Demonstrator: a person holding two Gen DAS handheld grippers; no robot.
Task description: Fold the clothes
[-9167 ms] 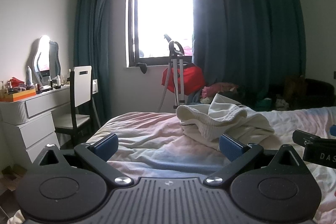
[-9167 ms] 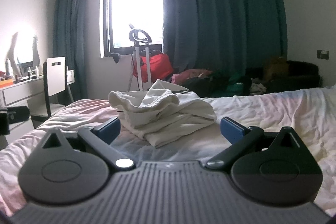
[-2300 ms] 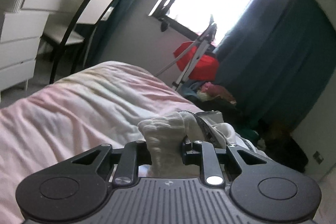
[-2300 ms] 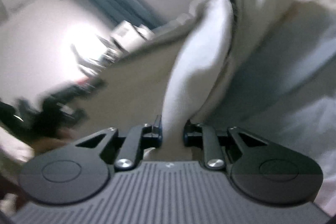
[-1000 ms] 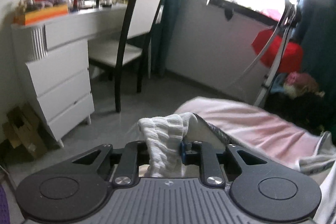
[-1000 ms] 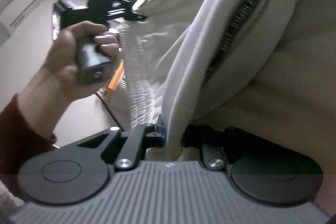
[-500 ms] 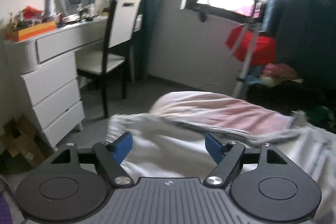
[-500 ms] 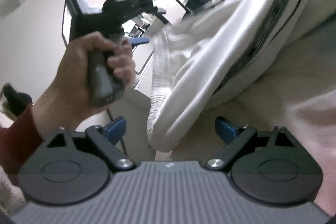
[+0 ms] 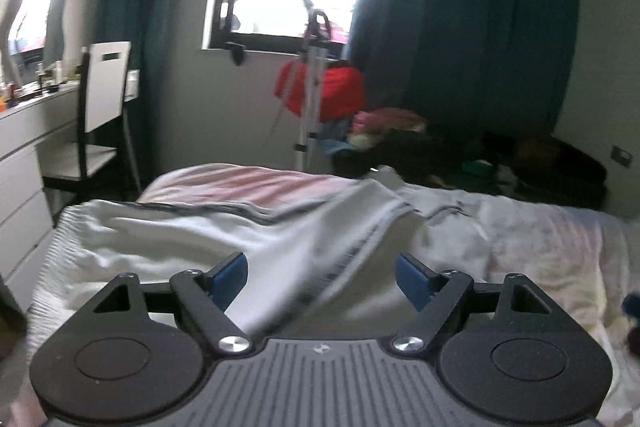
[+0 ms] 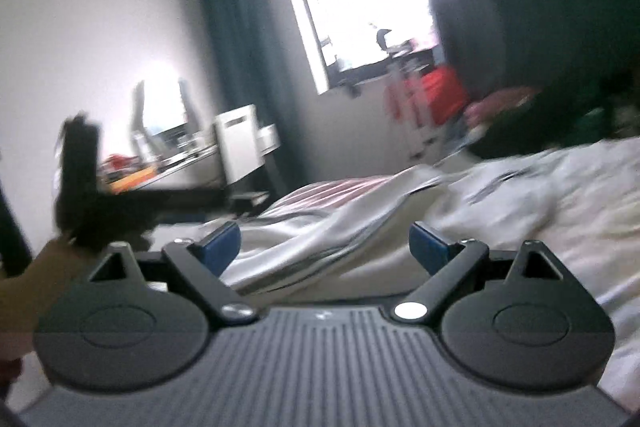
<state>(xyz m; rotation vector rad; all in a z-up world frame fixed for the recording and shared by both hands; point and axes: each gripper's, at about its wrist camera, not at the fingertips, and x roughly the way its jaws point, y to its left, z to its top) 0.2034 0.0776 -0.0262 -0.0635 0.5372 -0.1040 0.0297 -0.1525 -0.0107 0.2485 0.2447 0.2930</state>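
Observation:
A white garment (image 9: 224, 231) with dark striped trim and a ribbed hem lies spread out on the bed (image 9: 560, 251), reaching from the bed's left edge toward the middle. It also shows in the right wrist view (image 10: 320, 231), blurred. My left gripper (image 9: 322, 277) is open and empty, just above the garment's near part. My right gripper (image 10: 324, 241) is open and empty, over the garment's near edge. The hand holding the left gripper (image 10: 84, 187) shows at the left of the right wrist view.
A white dresser (image 9: 24, 151) with a mirror and a white-backed chair (image 9: 100, 107) stand left of the bed. A tripod (image 9: 310, 87) with a red bag (image 9: 332, 95) stands under the window, beside piled clothes (image 9: 388, 119). Dark curtains flank the window.
Both grippers held the garment's hem a second ago, then opened and let it drop. The garment now lies spread on the bed, and both grippers have drawn back level.

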